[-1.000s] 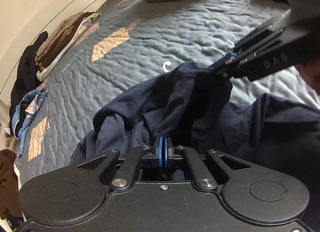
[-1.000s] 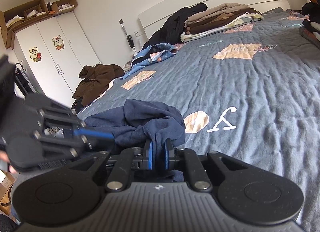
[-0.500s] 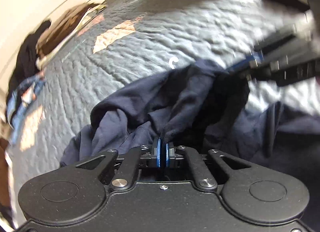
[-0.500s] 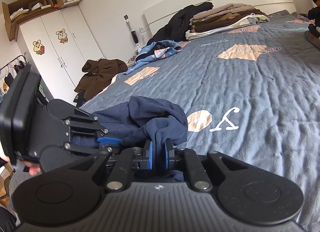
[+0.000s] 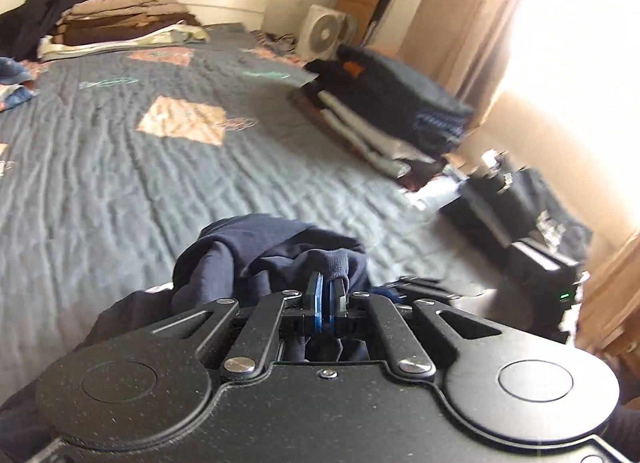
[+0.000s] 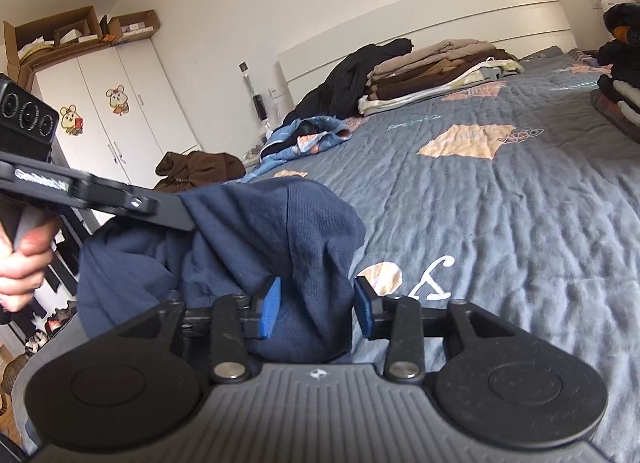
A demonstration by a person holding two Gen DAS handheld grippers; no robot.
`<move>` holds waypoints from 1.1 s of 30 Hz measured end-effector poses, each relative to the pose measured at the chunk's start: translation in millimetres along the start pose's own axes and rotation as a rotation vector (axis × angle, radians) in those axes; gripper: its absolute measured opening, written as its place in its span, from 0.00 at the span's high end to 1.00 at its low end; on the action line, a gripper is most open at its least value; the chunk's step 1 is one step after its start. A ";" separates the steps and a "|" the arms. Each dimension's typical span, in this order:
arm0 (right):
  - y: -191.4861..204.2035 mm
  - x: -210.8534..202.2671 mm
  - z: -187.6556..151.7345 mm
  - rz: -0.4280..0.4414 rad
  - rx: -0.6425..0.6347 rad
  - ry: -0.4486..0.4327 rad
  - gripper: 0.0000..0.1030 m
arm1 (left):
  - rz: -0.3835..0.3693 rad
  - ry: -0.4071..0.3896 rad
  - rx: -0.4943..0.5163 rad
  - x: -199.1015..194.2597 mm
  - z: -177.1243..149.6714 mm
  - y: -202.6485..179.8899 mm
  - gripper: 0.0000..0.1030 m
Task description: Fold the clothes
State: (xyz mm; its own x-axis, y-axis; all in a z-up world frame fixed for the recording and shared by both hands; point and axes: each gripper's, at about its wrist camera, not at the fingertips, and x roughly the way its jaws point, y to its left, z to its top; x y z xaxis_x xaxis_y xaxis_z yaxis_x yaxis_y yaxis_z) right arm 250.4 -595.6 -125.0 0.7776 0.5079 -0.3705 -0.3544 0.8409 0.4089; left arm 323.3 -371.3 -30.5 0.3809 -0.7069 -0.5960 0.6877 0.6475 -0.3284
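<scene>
- The left gripper point(image 5: 325, 297) has its blue-padded fingers pinching a fold of the crumpled navy-blue cotton garment point(image 5: 272, 253).
- The right gripper point(image 6: 316, 305) has its fingers spread, with the garment point(image 6: 280, 231) bunched between them.
- The grey-blue quilted bed cover point(image 6: 520, 203) lies beneath.
- A folded dark clothes stack point(image 5: 384, 115) sits at 1 o'clock in the left wrist view.

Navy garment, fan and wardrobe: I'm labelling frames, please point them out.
Navy garment point(image 6: 280, 231): right wrist view, middle of the raised fabric.
Fan point(image 5: 323, 32): left wrist view, round grille.
Wardrobe point(image 6: 132, 111): right wrist view, white door.
</scene>
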 end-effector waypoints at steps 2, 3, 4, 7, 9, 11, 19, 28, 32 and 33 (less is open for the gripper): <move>-1.2 -2.7 2.7 -0.003 -0.003 -0.008 0.53 | -0.026 -0.024 -0.015 1.9 2.0 -6.9 0.98; -0.6 -5.6 5.3 -0.012 -0.019 -0.011 0.50 | -0.031 -0.040 -0.033 1.7 2.0 -5.8 0.98; 0.1 -8.7 7.9 -0.022 -0.035 -0.013 0.50 | -0.034 -0.043 -0.043 3.6 1.7 -5.3 0.98; 2.0 -30.0 21.6 -0.057 -0.102 -0.018 0.49 | -0.040 -0.038 -0.065 8.5 -1.5 -3.1 0.97; 0.0 -49.3 30.1 -0.008 -0.129 -0.019 0.49 | -0.045 -0.032 -0.080 11.9 -4.7 -3.1 0.97; 0.9 -64.2 36.1 0.036 -0.147 -0.014 0.49 | -0.053 -0.037 -0.091 14.8 -4.4 -5.7 0.98; 28.8 -41.4 20.5 0.187 -0.212 0.091 0.49 | -0.073 -0.028 -0.078 26.9 -4.4 -25.2 0.98; 2.4 -43.1 16.3 0.177 -0.055 0.039 0.50 | -0.073 -0.027 -0.093 25.7 -9.8 -23.3 0.97; 4.2 -37.2 12.5 0.159 -0.070 0.041 0.63 | -0.066 -0.020 -0.082 27.8 -11.9 -27.9 0.97; 5.7 -34.3 11.3 0.152 -0.069 0.042 0.79 | -0.058 -0.019 -0.079 28.3 -12.9 -28.6 0.97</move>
State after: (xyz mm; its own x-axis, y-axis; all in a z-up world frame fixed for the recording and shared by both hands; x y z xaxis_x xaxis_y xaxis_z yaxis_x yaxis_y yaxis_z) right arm 227.6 -610.3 -100.6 0.6904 0.6365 -0.3438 -0.5026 0.7639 0.4049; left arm 306.5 -406.1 -47.4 0.3536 -0.7486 -0.5608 0.6585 0.6251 -0.4191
